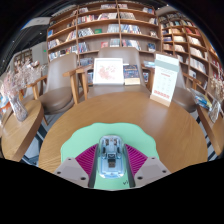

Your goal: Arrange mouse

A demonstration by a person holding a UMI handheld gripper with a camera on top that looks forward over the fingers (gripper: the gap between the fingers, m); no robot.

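Observation:
A pale blue-grey mouse [110,158] sits between my two fingers, its nose pointing away from me. Both magenta pads [90,158] press against its sides, so my gripper [110,150] is shut on it. Beneath the mouse lies a light green mat [88,137] on a round wooden table [150,115]. The mouse's underside is hidden, so I cannot tell whether it rests on the mat or hangs just above it.
At the table's far edge stand a white display card [108,70] and a tilted sign [164,80]. A chair [60,78] is behind the table on the left. Another wooden table [20,128] is at the left. Bookshelves [105,25] line the back.

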